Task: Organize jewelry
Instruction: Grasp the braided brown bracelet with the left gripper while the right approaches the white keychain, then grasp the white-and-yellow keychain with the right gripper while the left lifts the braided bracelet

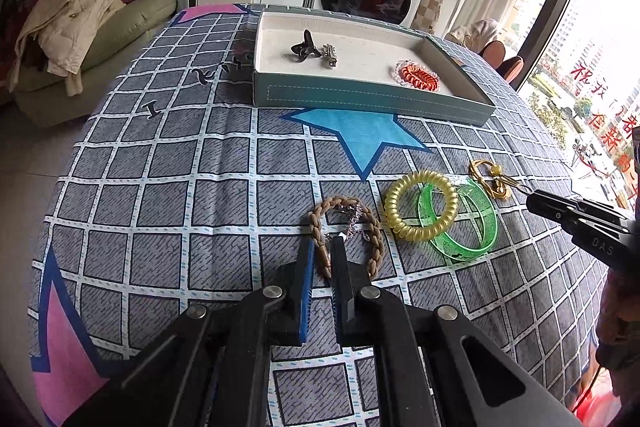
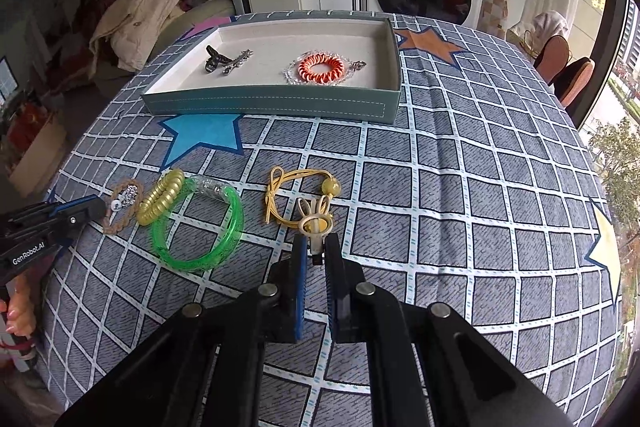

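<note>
Jewelry lies loose on the checked cloth of the worktop, and both claws have a piece already. Nearest in the left wrist view, the left claw is clamped on the near rim of the braided brown band, low centre of the frame, with a small silver chain tangled across it; the band looks soft and light, so it should sag and the chain may slide off unless it is caught in the same pinch. In the right wrist view the right claw is shut on the pale rabbit-ear charm of the yellow cord tie, centre frame; the charm is the stiff part and a fair hold, while the thin cord will dangle and could snag. Between them, touching one another, sit the yellow coil tie, springy and easy to grip, and the green bangle, rigid, smooth, probably slippery and best pinched across its rim. Farthest, toward the top of both frames, the teal tray holds a dark hair claw-clip, a metal clip and an orange coil tie within a clear bead bracelet.
</note>
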A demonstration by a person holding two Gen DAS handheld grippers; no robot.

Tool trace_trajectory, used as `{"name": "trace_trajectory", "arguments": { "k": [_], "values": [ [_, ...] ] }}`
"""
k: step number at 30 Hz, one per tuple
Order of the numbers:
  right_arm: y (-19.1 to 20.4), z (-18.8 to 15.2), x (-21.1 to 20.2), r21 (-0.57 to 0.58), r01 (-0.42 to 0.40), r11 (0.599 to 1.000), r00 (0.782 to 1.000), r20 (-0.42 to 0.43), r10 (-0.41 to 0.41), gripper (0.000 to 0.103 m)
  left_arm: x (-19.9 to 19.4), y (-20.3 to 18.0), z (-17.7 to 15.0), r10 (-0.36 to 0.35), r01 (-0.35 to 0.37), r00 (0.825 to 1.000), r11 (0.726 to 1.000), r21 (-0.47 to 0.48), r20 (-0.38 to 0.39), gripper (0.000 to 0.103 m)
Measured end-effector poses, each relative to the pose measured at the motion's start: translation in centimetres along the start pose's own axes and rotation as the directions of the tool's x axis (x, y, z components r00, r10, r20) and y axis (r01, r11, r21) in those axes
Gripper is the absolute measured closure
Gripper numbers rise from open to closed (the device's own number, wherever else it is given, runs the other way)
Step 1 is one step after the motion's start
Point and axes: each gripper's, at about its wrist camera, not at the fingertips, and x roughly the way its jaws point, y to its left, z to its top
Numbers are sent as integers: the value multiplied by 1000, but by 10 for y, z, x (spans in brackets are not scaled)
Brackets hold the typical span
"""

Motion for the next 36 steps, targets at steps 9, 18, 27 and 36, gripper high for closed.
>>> {"name": "trace_trajectory", "arguments": {
  "k": [9,18,27,36],
  "values": [
    [12,0,-16,15,-26,1000,999,38,25,94,-6,3,3,-9,9,1000,1000,-7,4,75],
    [20,-7,-18,30,-76,997,996,44,74,94,-8,2,-2,67,-66,998,998,-18,20,0],
    [19,-10,-23,48,-102,994,993,59,99,94,-11,-37,11,49,-58,997,984,170,59,0],
    [13,-15,-24,80,-111,991,992,64,106,94,19,-83,28,-1,3,1000,958,286,-8,20]
  ]
}}
